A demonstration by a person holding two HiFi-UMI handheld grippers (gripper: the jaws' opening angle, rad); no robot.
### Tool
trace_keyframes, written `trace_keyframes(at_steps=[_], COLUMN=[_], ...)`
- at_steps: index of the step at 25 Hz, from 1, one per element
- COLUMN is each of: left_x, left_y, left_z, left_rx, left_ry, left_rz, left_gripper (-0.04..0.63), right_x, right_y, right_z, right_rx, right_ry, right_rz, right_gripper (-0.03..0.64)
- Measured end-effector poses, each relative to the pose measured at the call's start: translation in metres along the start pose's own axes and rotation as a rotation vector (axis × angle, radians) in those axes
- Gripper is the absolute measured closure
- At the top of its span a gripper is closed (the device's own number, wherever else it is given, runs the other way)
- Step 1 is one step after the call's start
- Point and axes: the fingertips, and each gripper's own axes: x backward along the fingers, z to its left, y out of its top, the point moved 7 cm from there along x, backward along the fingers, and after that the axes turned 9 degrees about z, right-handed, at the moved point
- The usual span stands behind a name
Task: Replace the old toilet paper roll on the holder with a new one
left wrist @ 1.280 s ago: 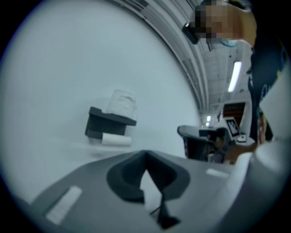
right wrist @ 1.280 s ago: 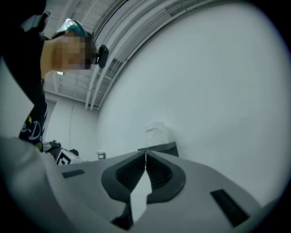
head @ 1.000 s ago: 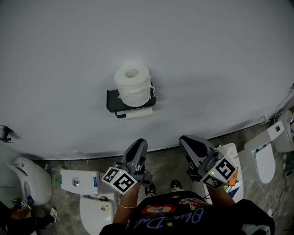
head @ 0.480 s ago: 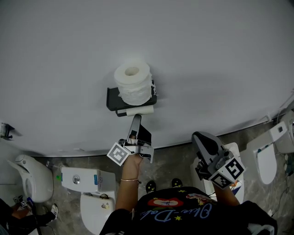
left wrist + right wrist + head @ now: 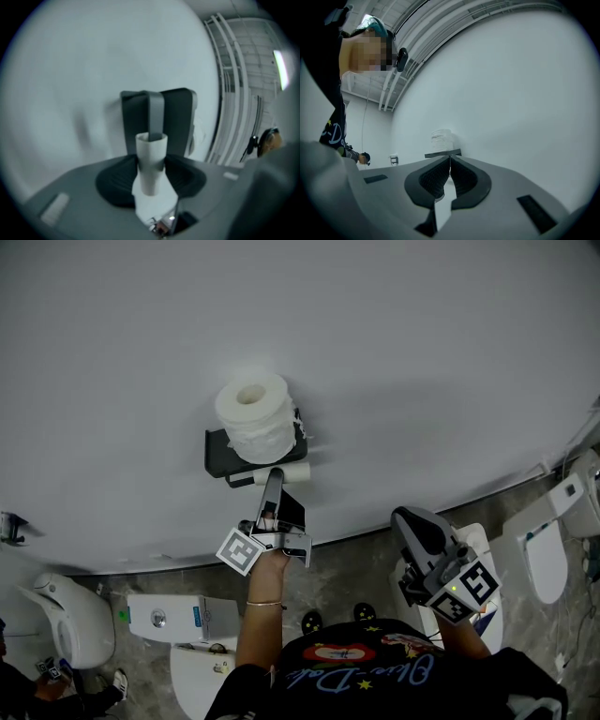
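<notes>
Removing the empty tube [image 5: 151, 159]: the left gripper [image 5: 273, 486] is closing round it, not yet pinching; the right gripper [image 5: 405, 518] is pressed together; a firm pinch is needed.

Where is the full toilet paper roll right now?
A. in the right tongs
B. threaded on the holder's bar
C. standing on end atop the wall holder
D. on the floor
C: the full roll stands on end atop the wall holder; its bar carries only a nearly bare tube.
</notes>
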Motion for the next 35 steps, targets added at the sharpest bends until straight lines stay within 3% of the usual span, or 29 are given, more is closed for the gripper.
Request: trace_keyframes(at_steps=[9,14,16,18,21,30,32,35], left_x=[-0.026,-0.042,-0.038,-0.028,-0.008,0.049,0.053,0.055], left_y=[-0.036,-0.061,-0.072,-0.080,-0.079,-0.061,-0.062,-0.063], left_z=[0.004,-0.008,-0.017,-0.029,-0.052,-0.103,-0.107,-0.109], left_rx=[0.031,0.019,-0.019,-0.128,-0.377,-0.994,-1.056,-1.064], left_ry=[-0.023,-0.048,-0.033,-0.003,0.066,0.348,0.380,0.389], left_rz=[0.098,0.179,0.218,0.280,0.368,0.517,0.543,0.532], left_gripper=[0.417,0.417,0.417,0.417,0.417,0.417,0.416,0.416], right_x=[0.022,0.038,0.041,0.039,0.032,-0.001,-0.006,-0.009], right_y=[-0.004,-0.004,-0.006,-0.007,-0.009,-0.018,-0.019,-0.020], right_z=[-0.010,-0.018,-0.021,-0.023,-0.024,-0.014,-0.013,-0.012], right_rx=[-0.025,-0.042,-0.049,-0.059,-0.077,-0.092,-0.091,-0.092], right_ry=[-0.065,-0.113,-0.125,-0.127,-0.111,-0.034,-0.019,-0.004], right_rz=[-0.007,-0.019,-0.019,-0.021,-0.020,-0.004,0.004,0.008], right_gripper=[0.603,0.603,0.603,0.603,0.603,0.603,0.603,0.603])
